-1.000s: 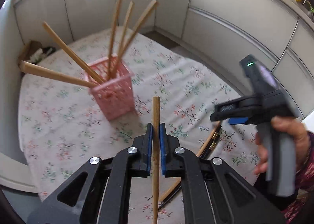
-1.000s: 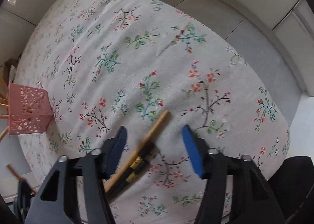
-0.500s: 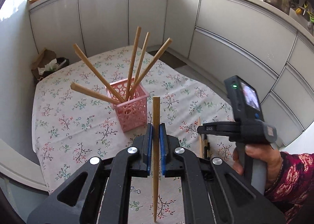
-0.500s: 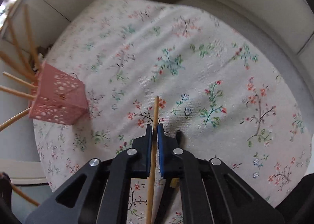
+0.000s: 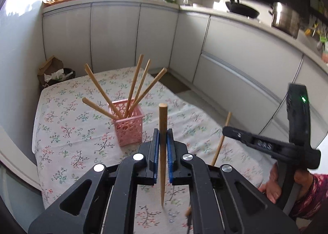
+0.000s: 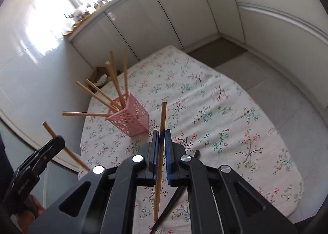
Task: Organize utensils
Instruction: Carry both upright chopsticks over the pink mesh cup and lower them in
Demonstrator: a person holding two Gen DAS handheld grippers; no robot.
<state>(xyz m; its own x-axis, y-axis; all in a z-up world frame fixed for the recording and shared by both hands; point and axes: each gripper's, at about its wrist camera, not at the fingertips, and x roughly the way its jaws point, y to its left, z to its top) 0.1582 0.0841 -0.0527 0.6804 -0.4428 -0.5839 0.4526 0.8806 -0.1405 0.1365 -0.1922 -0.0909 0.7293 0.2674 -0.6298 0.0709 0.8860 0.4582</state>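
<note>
A pink perforated holder point(image 5: 128, 123) stands on the floral tablecloth point(image 5: 67, 123) with several wooden chopsticks point(image 5: 133, 88) leaning out of it; it also shows in the right wrist view point(image 6: 131, 119). My left gripper point(image 5: 163, 133) is shut on a wooden chopstick point(image 5: 163, 152), held upright above the table, short of the holder. My right gripper point(image 6: 162, 134) is shut on another wooden chopstick point(image 6: 161, 148), also lifted, to the right of the holder. The right gripper's chopstick point(image 5: 221, 139) shows in the left wrist view.
A dark utensil point(image 6: 174, 201) lies on the cloth under my right gripper. White cabinets point(image 5: 114, 37) ring the table. A brown bag and bin point(image 5: 53, 72) sit on the floor at the far left. The left gripper point(image 6: 41, 156) is at the right view's left edge.
Both grippers have risen and tilted up, so the table and holder look farther away. My right gripper closed on a chopstick from the cloth and lifted it.
</note>
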